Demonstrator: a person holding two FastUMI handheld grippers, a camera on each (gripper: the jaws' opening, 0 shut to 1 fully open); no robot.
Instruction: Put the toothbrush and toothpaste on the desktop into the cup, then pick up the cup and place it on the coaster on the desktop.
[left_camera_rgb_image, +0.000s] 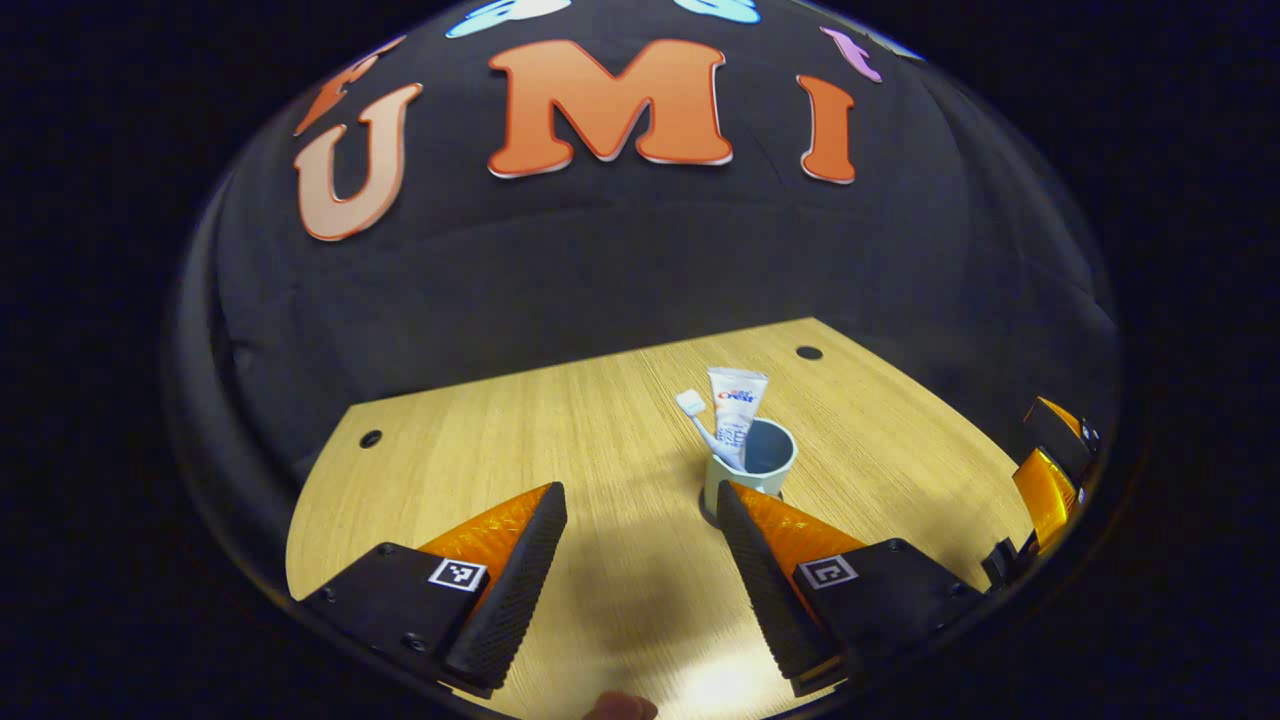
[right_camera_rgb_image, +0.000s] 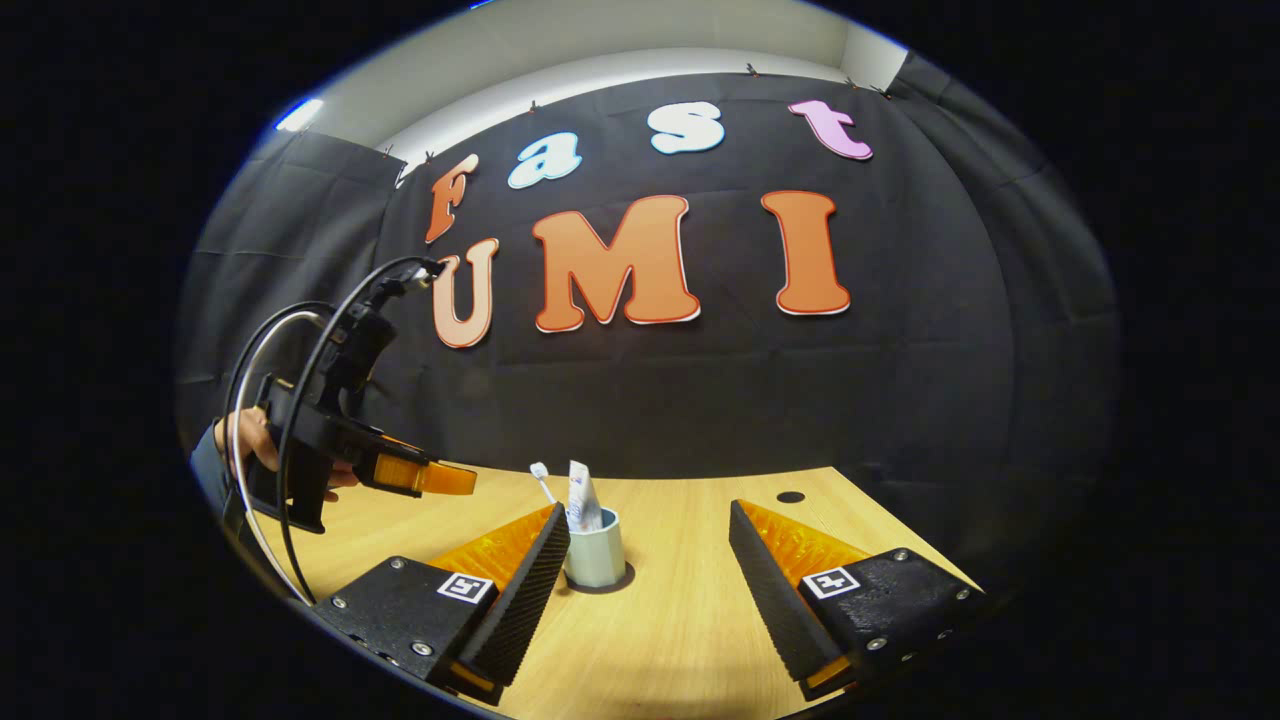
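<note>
Left gripper view: the left gripper (left_camera_rgb_image: 640, 520) hangs above the tabletop (left_camera_rgb_image: 560, 450) with its two ribbed black fingers spread wide and nothing between them. The cup (left_camera_rgb_image: 752, 470), pale blue-grey, stands upright on the tabletop just past the tip of the finger at the right of this view, nearer the far edge than the near one. The toothbrush (left_camera_rgb_image: 700, 425) leans in the cup with its white head up and tilted to the left; the toothpaste (left_camera_rgb_image: 735, 410) stands in the cup beside it, flat end up. A thin dark ring shows under the cup's base, the coaster (left_camera_rgb_image: 706, 510), partly hidden by the fingertip. Two small dark holes (left_camera_rgb_image: 808, 352) sit near the far corners of the tabletop. The right gripper (left_camera_rgb_image: 1045, 480) shows as an orange and black part at the right edge of the tabletop; its jaws cannot be judged from here.

Right gripper view: the right gripper (right_camera_rgb_image: 640, 530) is likewise wide open and holds nothing. The cup (right_camera_rgb_image: 596, 552) stands just beside the tip of the finger at the left of this view, not clasped, with the coaster (right_camera_rgb_image: 612, 581) as a dark rim around its base. Toothbrush (right_camera_rgb_image: 543, 482) and toothpaste (right_camera_rgb_image: 582, 497) rise from it. The left gripper (right_camera_rgb_image: 430, 478) hangs over the left edge of the tabletop (right_camera_rgb_image: 680, 600), held by a hand (right_camera_rgb_image: 250, 440), with black cables (right_camera_rgb_image: 300, 370) looping above it.
</note>
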